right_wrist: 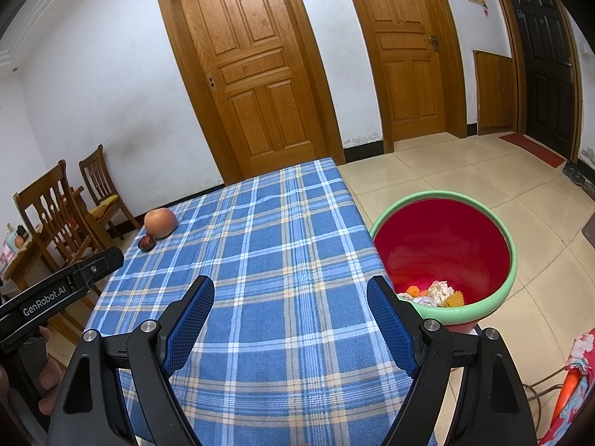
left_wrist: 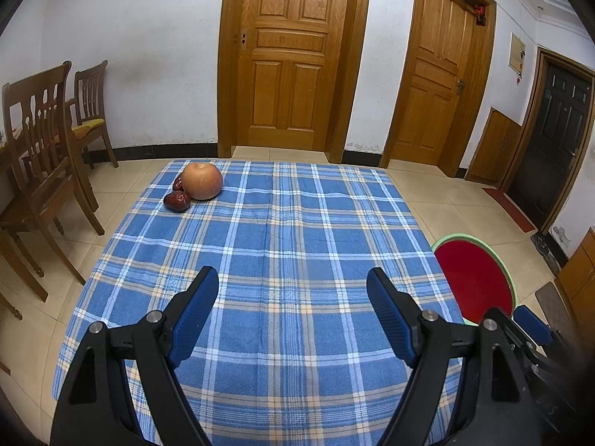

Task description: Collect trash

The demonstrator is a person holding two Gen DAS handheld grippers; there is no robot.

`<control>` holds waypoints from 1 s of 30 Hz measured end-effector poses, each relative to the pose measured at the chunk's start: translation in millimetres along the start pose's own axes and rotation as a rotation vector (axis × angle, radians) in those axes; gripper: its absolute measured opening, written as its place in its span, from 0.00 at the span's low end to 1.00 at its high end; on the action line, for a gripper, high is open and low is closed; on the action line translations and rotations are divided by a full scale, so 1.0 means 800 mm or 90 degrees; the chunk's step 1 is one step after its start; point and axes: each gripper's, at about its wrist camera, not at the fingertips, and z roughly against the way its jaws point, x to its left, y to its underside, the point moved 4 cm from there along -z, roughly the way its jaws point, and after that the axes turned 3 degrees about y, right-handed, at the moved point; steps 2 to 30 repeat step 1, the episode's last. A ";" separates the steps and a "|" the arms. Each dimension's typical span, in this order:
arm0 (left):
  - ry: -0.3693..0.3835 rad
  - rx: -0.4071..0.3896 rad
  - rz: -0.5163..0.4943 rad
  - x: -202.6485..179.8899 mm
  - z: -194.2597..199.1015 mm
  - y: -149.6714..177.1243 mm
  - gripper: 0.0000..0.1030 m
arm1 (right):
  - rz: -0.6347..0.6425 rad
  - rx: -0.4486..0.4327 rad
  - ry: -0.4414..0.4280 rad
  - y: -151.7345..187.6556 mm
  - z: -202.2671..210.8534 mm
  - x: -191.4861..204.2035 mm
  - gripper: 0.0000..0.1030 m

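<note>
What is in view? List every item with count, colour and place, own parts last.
apple: 1, orange-red, far left corner of the tablecloth
red dates: 2, dark red, touching the apple
tablecloth: 1, blue plaid, over the table
trash bin: 1, red with green rim, on the floor right of the table
trash: several pieces, white, orange, yellow, inside the bin
chairs: 2, brown wood, left wall
doors: 3, two brown, one black, far wall
left gripper: black, blue fingers, open
right gripper: same, open

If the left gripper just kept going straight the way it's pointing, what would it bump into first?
Probably the blue plaid tablecloth: the left gripper angles down over bare cloth. The apple and red dates lie off to its left, though depth is uncertain.
</note>
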 end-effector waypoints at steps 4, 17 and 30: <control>0.000 0.002 0.000 -0.002 0.000 0.001 0.79 | 0.000 0.000 0.000 0.000 0.000 0.000 0.82; 0.000 0.002 0.000 -0.002 0.000 0.001 0.79 | 0.000 0.000 0.000 0.000 0.000 0.000 0.82; 0.000 0.002 0.000 -0.002 0.000 0.001 0.79 | 0.000 0.000 0.000 0.000 0.000 0.000 0.82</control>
